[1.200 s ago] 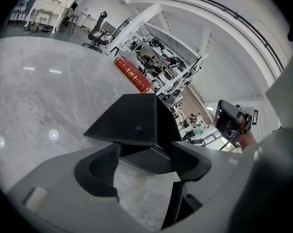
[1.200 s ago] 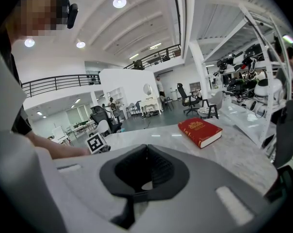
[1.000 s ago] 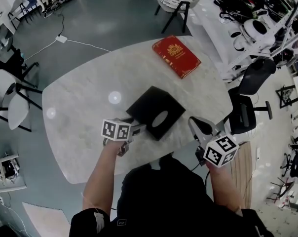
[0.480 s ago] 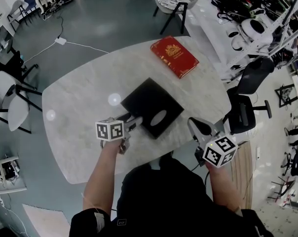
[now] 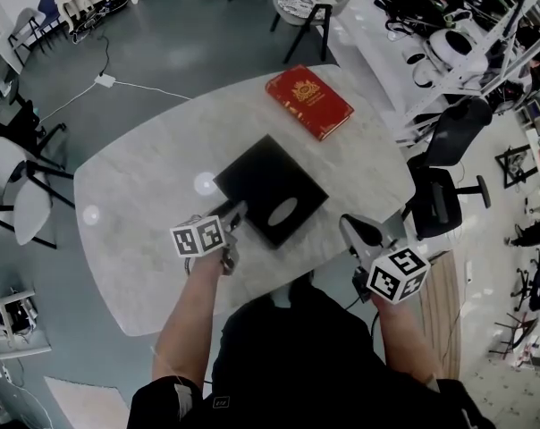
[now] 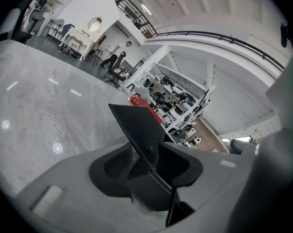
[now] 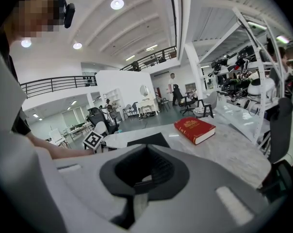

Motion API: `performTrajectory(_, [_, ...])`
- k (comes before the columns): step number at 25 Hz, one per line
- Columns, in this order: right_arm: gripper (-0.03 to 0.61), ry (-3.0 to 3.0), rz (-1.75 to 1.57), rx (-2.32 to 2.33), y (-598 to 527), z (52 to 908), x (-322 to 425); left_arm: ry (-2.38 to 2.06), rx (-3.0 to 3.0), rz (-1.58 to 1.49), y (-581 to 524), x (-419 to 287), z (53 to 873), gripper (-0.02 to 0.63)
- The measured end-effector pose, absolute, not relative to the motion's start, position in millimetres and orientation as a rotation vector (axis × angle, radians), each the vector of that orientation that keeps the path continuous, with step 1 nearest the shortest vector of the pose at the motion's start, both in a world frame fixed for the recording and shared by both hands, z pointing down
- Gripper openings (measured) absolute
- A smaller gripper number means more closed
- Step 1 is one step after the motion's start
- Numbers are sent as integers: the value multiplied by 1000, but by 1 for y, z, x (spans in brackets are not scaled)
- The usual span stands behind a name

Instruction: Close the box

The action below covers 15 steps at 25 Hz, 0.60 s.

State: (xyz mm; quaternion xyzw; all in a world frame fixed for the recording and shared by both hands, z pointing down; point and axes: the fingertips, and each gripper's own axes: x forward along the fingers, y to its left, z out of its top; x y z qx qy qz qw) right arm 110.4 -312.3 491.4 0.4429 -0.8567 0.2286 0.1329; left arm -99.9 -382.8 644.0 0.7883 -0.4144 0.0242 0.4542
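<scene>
Black box [image 5: 270, 186] lies flat near the middle of the marble bench [image 5: 136, 195], with one corner turned toward us. We note the left gripper [image 5: 235, 214] at the box's near-left edge, its marker cube [image 5: 198, 238] just behind it. In the left gripper view a thin black flap [image 6: 137, 123] of the box stands tilted up between the fingers [image 6: 110, 166]. The flap's lower end, which carries a small round stud [image 6: 149, 148], sits right in the gap. The fingers have just been closing around the flap and stand partly spread. Dark space shows on either side of the flap, and we see no pad pressed against it. A second black panel [image 6: 149, 193] of the box lies below the flap, nearer the camera. Right gripper [image 5: 353, 229] hangs over the bench's near-right edge, well apart from the box. Its fingers are pressed together with nothing between them. Red book [image 5: 308, 103] lies at the far side of the bench, apart from the box.
</scene>
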Motion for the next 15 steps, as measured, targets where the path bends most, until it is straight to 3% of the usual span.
performTrajectory(4, [3, -2479, 667, 1295, -308, 491, 113, -1088, 1952, 26, -389, -103, 637, 166])
performTrajectory(7, [3, -2473, 669, 1306, -306, 491, 116, -1116, 1975, 45, -391, -105, 633, 130])
performTrajectory(9, [3, -2471, 671, 1315, -306, 491, 119, -1139, 1999, 113, -391, -107, 635, 73])
performTrajectory(15, [3, -2472, 674, 1328, -304, 489, 119, -1125, 2079, 152, -387, -103, 622, 44])
